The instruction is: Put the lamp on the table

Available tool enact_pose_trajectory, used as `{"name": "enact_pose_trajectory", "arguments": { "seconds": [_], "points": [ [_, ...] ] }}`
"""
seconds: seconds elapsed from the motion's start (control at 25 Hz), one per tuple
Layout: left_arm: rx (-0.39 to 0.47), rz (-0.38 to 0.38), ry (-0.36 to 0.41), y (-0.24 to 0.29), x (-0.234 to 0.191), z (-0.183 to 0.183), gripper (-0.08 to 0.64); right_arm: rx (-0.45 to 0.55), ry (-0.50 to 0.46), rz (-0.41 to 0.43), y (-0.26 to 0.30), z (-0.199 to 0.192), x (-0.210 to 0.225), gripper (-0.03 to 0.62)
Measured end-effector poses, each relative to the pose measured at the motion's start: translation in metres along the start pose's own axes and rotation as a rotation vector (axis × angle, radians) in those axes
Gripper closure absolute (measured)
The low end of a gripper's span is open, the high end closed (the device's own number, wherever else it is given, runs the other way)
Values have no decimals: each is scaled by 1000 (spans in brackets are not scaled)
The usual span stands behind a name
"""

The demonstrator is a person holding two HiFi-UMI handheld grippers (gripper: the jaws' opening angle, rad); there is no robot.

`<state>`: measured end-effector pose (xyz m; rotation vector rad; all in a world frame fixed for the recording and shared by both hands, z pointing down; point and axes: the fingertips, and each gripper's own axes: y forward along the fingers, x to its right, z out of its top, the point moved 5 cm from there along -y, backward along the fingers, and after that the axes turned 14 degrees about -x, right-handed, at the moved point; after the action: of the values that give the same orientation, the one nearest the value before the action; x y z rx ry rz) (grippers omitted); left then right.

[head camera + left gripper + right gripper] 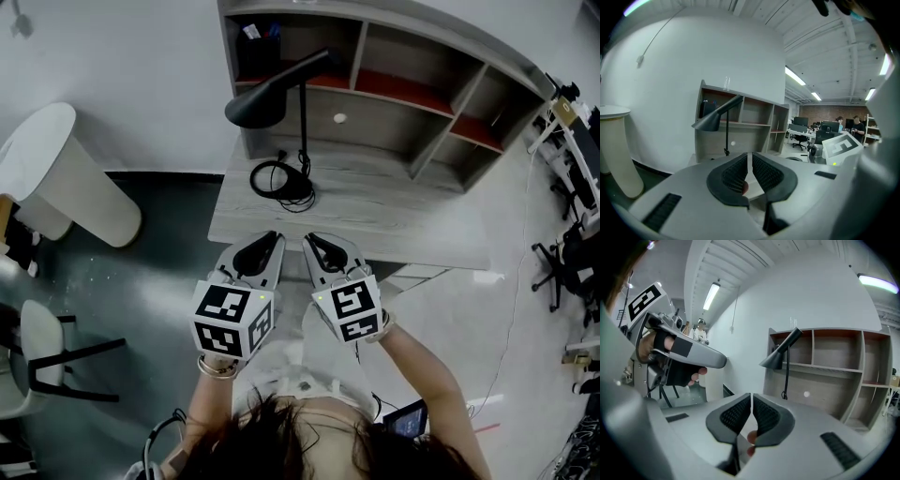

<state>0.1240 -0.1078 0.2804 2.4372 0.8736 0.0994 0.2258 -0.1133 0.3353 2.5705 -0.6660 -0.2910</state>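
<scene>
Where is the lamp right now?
In the head view, upper middle: the black lamp stands on the left part of the wooden desk, before the shelf unit, with its coiled cable at its foot.

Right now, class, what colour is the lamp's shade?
The shade is black, clearest in the head view.

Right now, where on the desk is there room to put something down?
The desk is bare right of the lamp, in front of the shelves. It is crowded around the coiled cord at the lamp's foot.
</scene>
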Motion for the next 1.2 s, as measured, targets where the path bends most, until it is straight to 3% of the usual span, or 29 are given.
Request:
{"name": "enact_pose_trajectory", "arguments": {
  "seconds": [0.44,1.2],
  "points": [
    [19,29,-6,-8,35,-6,528,28,-23,18,-37,-9,-1,560],
    [9,84,-70,-18,163,-26,528,36,-53,143,-152,-58,22,563]
  ]
}}
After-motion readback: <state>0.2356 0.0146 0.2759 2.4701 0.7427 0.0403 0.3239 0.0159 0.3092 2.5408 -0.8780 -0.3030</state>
